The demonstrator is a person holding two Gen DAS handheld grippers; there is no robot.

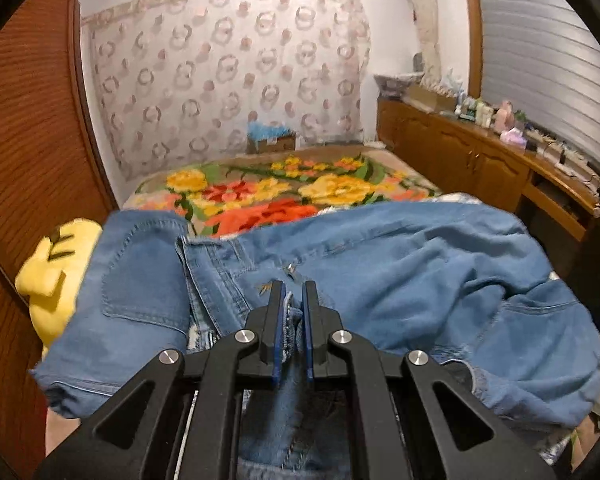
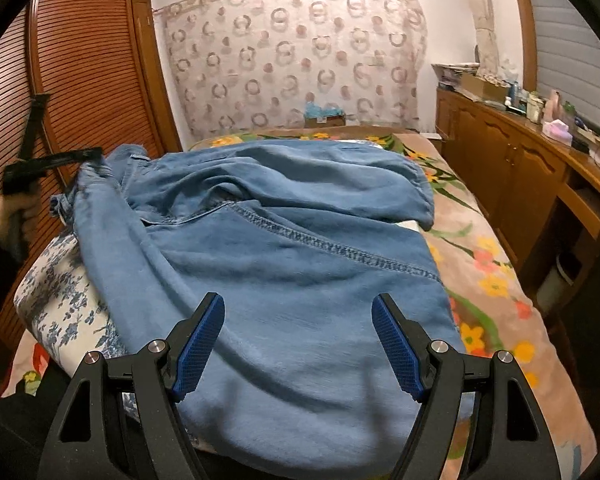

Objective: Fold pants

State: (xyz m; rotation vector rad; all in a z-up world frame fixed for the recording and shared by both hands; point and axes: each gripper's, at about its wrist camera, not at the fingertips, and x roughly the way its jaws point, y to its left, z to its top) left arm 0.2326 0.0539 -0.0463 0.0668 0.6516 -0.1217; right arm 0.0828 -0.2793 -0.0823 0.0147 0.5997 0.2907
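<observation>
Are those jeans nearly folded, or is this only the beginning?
Looks early. Done: the jeans lie on the flowered bed, still rumpled, with no neat fold showing. In hand: the left gripper is clamped on denim near the waistband, while the right gripper hovers wide open above the fabric, holding nothing. Left: probably smoothing the legs, laying them together and folding.

Blue jeans (image 2: 300, 248) spread on floral bed (image 2: 496, 280), right hand-held gripper (image 2: 298, 340) spread wide above them
</observation>
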